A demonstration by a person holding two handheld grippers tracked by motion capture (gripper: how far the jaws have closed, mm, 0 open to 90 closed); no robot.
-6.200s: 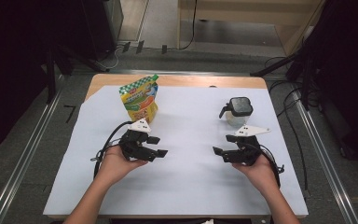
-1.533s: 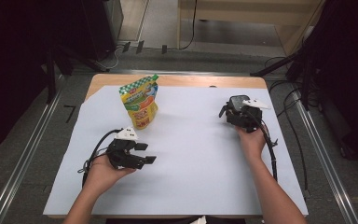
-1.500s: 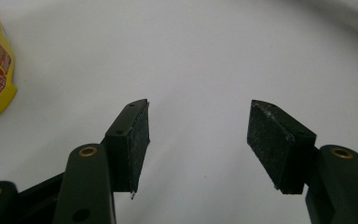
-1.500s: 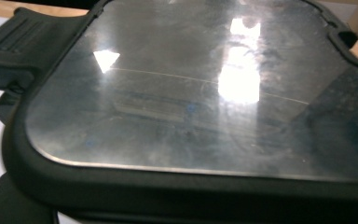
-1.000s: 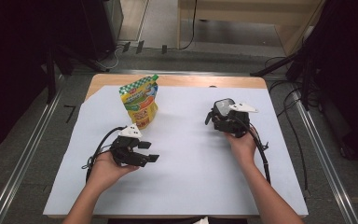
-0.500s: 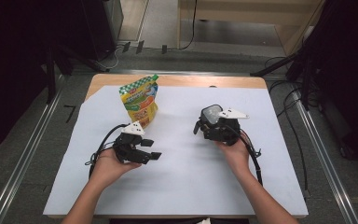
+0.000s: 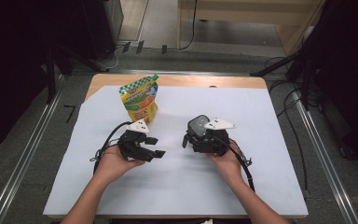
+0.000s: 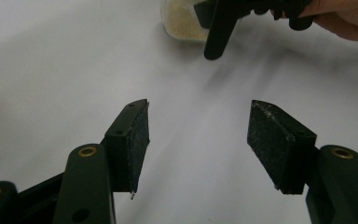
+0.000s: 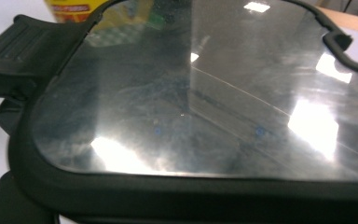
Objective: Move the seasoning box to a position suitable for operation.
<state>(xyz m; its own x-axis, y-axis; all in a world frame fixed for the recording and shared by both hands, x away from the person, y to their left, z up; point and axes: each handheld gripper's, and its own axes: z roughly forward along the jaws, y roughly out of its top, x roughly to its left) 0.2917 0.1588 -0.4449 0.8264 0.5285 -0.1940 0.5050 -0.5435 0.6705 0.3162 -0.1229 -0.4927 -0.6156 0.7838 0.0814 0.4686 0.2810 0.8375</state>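
A small clear container with a black-rimmed lid is at the middle of the white sheet, and my right gripper is shut on it. Its glossy lid takes up most of the right gripper view and hides the jaws. My left gripper is just left of the container, apart from it, open and holding nothing. In the left gripper view the open left gripper faces the container's beige-filled base and the other gripper's black jaw.
A yellow and green snack pouch stands upright at the back left, just behind the left hand. A white sheet covers the wooden table. Cables trail from both grippers. Dark floor, rails and cables surround the table.
My right gripper went to the back right, closed on the container and carried it left and nearer, to the centre. My left gripper moved slightly toward the middle and stayed open.
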